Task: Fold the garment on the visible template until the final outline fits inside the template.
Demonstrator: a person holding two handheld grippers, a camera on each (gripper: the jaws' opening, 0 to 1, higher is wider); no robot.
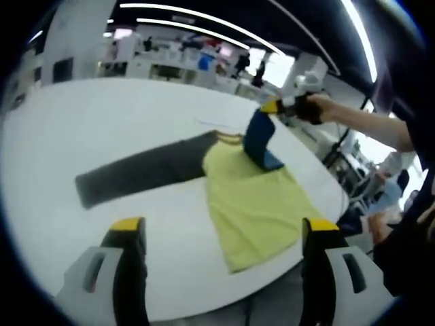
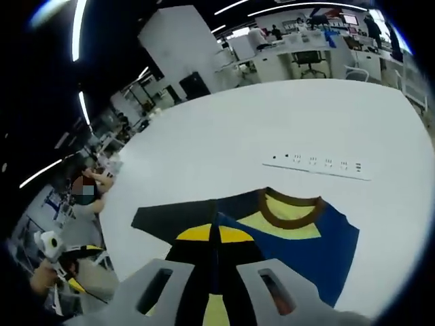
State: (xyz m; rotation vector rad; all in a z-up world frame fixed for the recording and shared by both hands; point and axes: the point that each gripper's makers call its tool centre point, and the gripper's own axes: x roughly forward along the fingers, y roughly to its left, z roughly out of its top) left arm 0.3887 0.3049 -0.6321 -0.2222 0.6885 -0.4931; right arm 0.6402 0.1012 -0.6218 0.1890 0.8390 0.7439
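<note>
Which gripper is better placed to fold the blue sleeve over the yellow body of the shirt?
The right gripper, probably. Its fingers are shut on the blue sleeve, already lifted above the yellow shirt. The left gripper hangs open and empty over the white table, away from that sleeve.

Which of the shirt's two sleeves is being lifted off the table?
The blue sleeve, pinched by the right gripper and raised above the yellow body. The dark grey sleeve lies flat, stretched out.
</note>
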